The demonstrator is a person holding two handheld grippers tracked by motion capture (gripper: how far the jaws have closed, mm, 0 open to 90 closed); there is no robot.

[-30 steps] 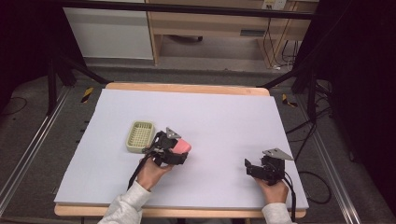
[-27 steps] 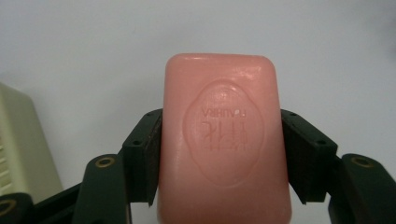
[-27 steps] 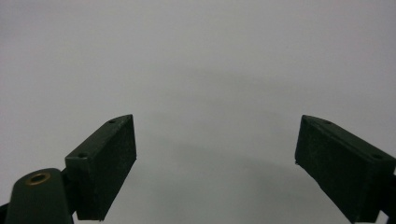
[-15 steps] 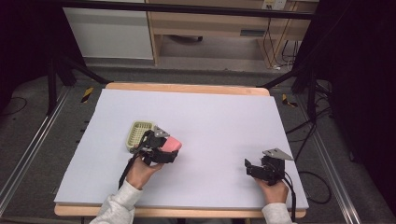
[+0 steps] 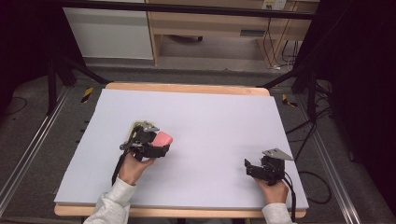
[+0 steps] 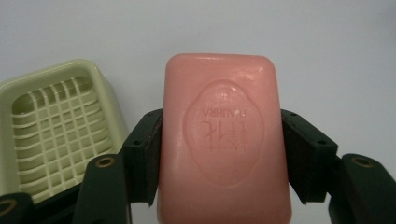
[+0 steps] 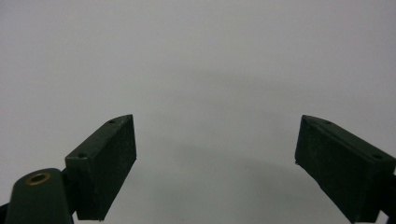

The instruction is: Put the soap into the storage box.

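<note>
Soap bar [image 6: 223, 140] — pink, clamped between the left hand-held gripper [image 6: 222, 149] pads — beside the soap dish [image 6: 56, 126]; right hand-held gripper [image 7: 215, 163] gapes empty.

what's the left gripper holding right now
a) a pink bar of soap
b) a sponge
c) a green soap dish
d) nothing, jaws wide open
a: the left gripper has its jaws pressed on both sides of the pink bar of soap, while the green soap dish sits beside it on the table.
</note>
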